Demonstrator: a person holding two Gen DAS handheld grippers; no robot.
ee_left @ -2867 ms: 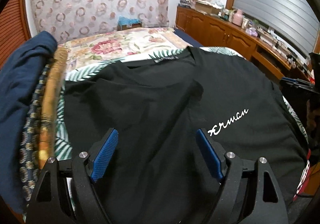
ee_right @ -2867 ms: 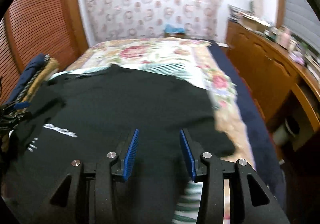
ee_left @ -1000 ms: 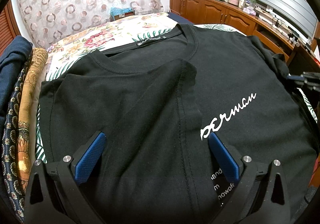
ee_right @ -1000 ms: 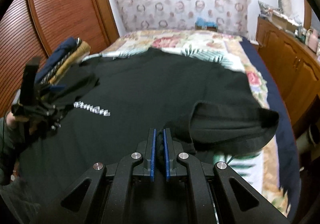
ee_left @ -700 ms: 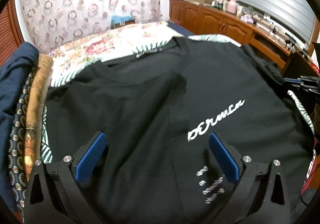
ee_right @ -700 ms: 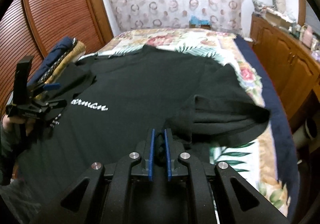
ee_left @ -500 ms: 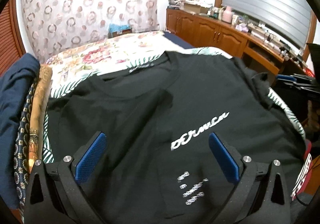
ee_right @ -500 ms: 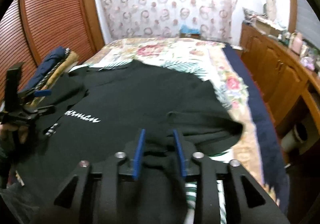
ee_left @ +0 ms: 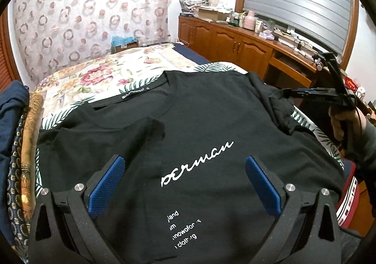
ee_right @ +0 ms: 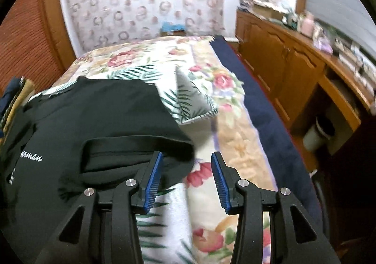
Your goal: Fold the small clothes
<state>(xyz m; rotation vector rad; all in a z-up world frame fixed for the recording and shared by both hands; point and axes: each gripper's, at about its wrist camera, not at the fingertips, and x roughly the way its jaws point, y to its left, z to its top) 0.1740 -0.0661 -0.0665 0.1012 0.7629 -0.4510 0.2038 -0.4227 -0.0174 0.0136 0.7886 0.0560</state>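
The right gripper (ee_right: 185, 181) has just been opening; its jaws stand apart, empty, beside the black T-shirt's (ee_left: 199, 122) folded-in sleeve (ee_right: 136, 153). The left gripper (ee_left: 185, 186) hovers wide open over the shirt's white print. The shirt lies flat on the bed (ee_right: 235, 146); light, limp cotton, likely best pinched at hem corners.

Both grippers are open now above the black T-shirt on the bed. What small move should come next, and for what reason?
Probably bring the open left gripper down to the lower edge of the black T-shirt to start the next fold. Its left sleeve already lies folded onto the chest. The right gripper, whose jaws have just been opening, holds nothing, and the right sleeve lies folded in.
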